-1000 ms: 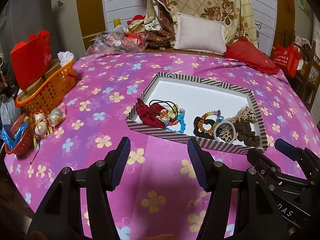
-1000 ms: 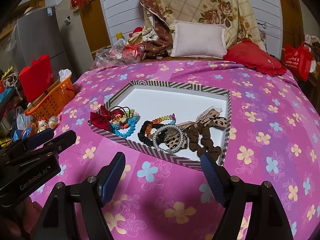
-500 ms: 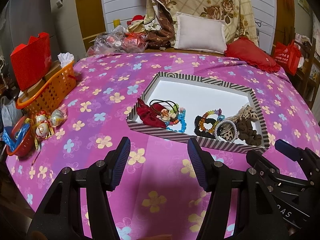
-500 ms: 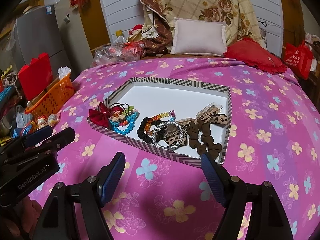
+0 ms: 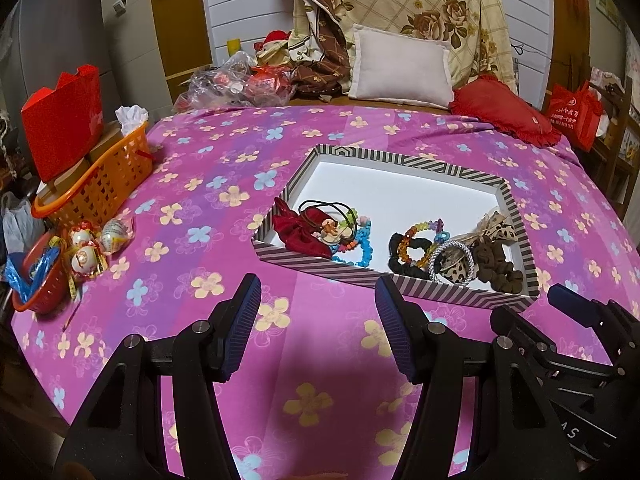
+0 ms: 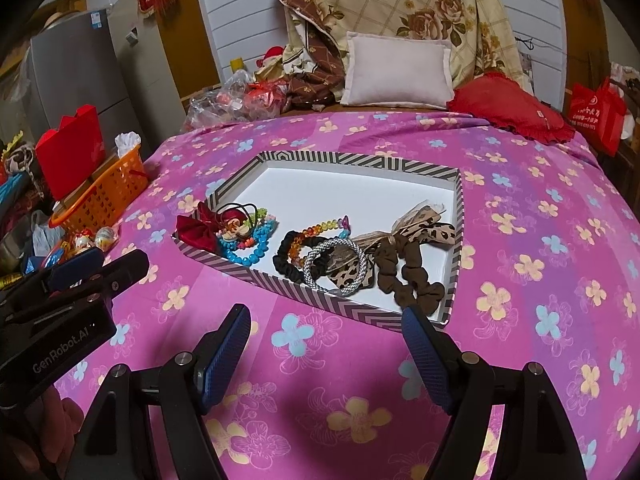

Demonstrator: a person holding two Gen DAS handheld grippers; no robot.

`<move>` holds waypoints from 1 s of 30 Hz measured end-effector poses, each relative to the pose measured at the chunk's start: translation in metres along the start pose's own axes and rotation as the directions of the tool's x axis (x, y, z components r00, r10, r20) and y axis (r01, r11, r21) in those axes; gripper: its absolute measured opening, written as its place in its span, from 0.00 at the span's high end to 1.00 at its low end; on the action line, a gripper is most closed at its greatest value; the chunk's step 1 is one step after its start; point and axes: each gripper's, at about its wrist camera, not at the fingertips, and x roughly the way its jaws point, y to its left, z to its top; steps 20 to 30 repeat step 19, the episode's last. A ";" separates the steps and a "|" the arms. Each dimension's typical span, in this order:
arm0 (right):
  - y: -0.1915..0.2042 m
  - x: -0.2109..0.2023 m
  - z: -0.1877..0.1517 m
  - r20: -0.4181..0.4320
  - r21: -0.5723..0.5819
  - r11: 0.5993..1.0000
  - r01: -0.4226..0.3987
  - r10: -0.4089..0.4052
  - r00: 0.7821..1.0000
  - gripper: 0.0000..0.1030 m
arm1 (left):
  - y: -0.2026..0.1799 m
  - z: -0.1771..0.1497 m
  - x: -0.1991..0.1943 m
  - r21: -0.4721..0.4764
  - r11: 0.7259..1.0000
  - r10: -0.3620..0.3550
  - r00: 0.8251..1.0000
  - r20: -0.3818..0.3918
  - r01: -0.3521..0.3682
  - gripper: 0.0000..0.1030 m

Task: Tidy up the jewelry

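From the left wrist, the left tool (image 5: 316, 322) hangs with jaws apart and nothing between them, over the pink flowered bedspread (image 5: 192, 216) just short of the shallow striped cardboard tray (image 5: 400, 158). The jewelry sits along the tray's near side: a red velvet bow (image 5: 298, 232) beside a blue bead bracelet (image 5: 362, 242).

From the right wrist, the right tool (image 6: 326, 346) is likewise wide and empty. A silver mesh bangle (image 6: 334, 266) overlaps a black scrunchie (image 6: 286, 260) and a brown scrunchie (image 6: 404, 276). Best to lift the topmost piece first, pinching one band only, to avoid dragging tangled neighbours.
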 end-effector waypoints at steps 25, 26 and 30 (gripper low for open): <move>-0.004 0.001 -0.004 -0.005 0.010 1.000 0.003 -0.003 1.000 0.26 | -0.002 0.001 0.008 0.005 1.000 0.000 1.000 -0.005 0.000 0.42; -0.004 0.001 -0.004 -0.005 0.010 1.000 0.003 -0.003 1.000 0.26 | -0.002 0.001 0.008 0.005 1.000 0.000 1.000 -0.005 0.000 0.42; -0.004 0.001 -0.004 -0.005 0.010 1.000 0.003 -0.003 1.000 0.26 | -0.002 0.001 0.008 0.005 1.000 0.000 1.000 -0.005 0.000 0.42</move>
